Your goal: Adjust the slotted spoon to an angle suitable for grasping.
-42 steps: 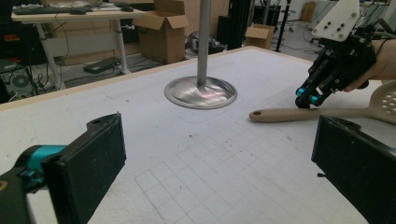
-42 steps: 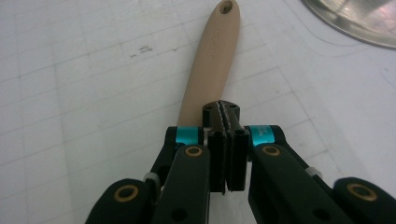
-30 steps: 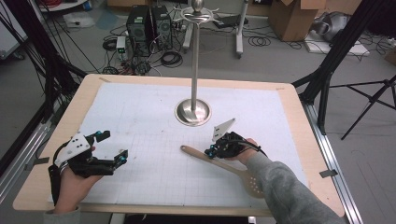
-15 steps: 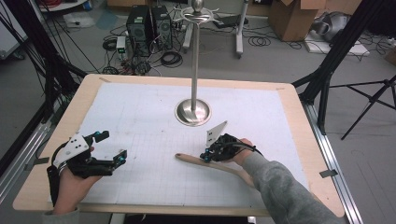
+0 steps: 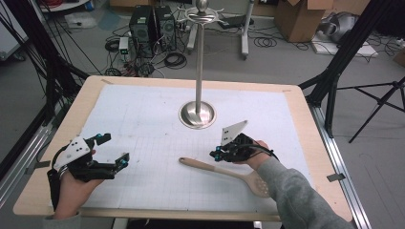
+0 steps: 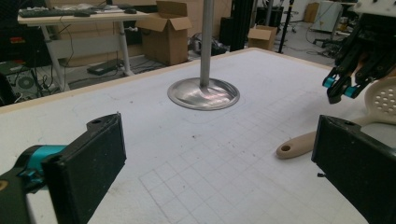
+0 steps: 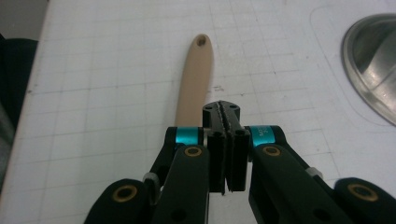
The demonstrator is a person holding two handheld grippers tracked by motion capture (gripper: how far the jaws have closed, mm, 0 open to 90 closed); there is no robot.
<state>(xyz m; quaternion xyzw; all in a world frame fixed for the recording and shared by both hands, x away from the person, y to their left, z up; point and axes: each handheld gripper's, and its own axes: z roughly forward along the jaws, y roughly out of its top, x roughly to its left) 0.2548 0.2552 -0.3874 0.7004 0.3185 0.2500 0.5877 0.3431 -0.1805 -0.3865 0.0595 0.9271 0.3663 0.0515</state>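
Right gripper poised over the spoon handle, jaws pressed together.

The wooden spoon (image 5: pixel 224 171) lies flat on the table (image 5: pixel 143 119), long axis slanting from handle tip at centre to slotted bowl near the right forearm. The right gripper (image 5: pixel 216 154) hovers just above the handle, empty, and it's clearly the nearer one; the left gripper (image 5: pixel 125 159), jaws spread wide, sits well apart to the left.

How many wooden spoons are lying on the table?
1. The slotted spoon lies on the white mat between the grippers, its handle end pointing toward the left gripper, its bowl beside the right forearm.
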